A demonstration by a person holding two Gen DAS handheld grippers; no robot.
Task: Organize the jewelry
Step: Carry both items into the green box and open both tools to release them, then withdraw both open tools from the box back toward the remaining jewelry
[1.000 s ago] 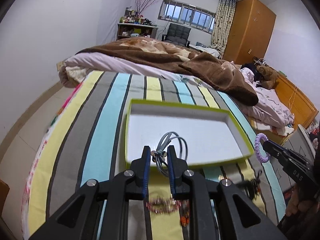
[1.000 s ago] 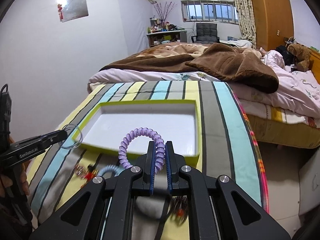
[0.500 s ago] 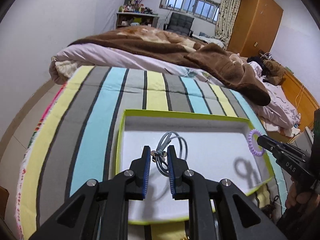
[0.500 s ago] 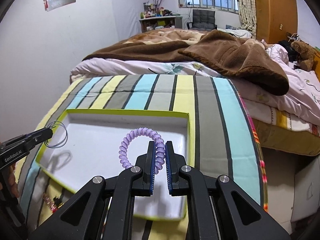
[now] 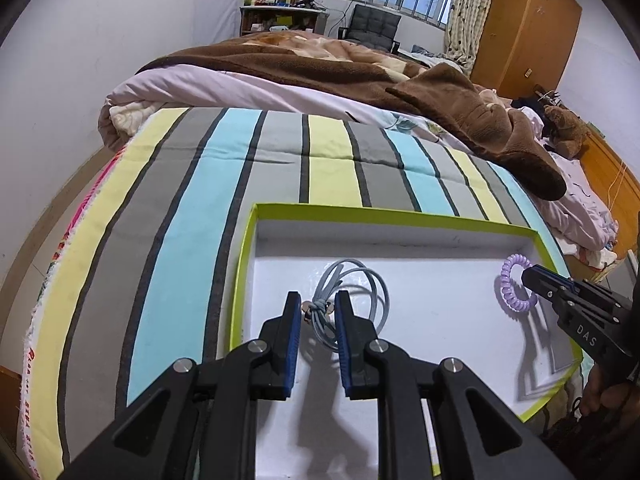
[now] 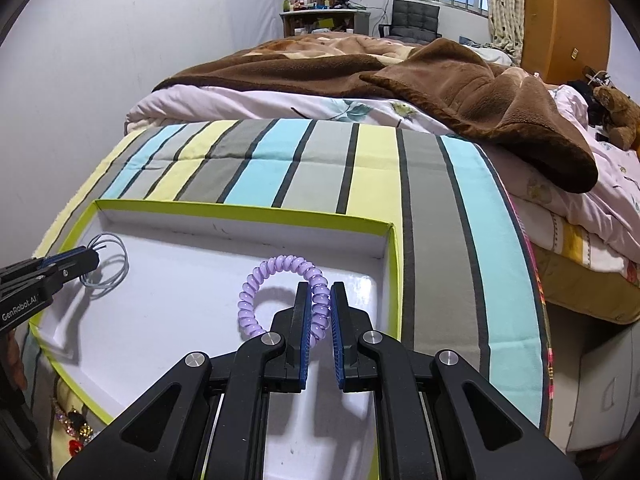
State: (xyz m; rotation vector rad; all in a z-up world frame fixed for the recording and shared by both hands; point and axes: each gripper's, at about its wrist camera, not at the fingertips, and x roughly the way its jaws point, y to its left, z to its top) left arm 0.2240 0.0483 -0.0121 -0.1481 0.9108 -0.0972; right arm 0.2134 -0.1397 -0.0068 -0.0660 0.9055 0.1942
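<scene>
A shallow white tray with a lime-green rim (image 5: 256, 240) (image 6: 396, 264) lies on the striped bedspread. My left gripper (image 5: 317, 308) is over the tray's left part, its jaws parted around a grey-blue looped cord bracelet (image 5: 360, 288), which rests on the tray floor; it also shows in the right wrist view (image 6: 108, 264). My right gripper (image 6: 320, 300) is over the tray's right part, still pinching a purple spiral coil band (image 6: 276, 292), which also shows in the left wrist view (image 5: 514, 288).
More jewelry (image 6: 74, 428) lies on the bedspread in front of the tray's near left corner. A brown blanket (image 5: 360, 76) and pink quilt are heaped behind the tray. The bed's edge drops off to the right (image 6: 536, 280).
Both grippers moved forward from in front of the tray to over it and came down. The left jaws have spread, letting the grey-blue bracelet rest on the tray floor.
</scene>
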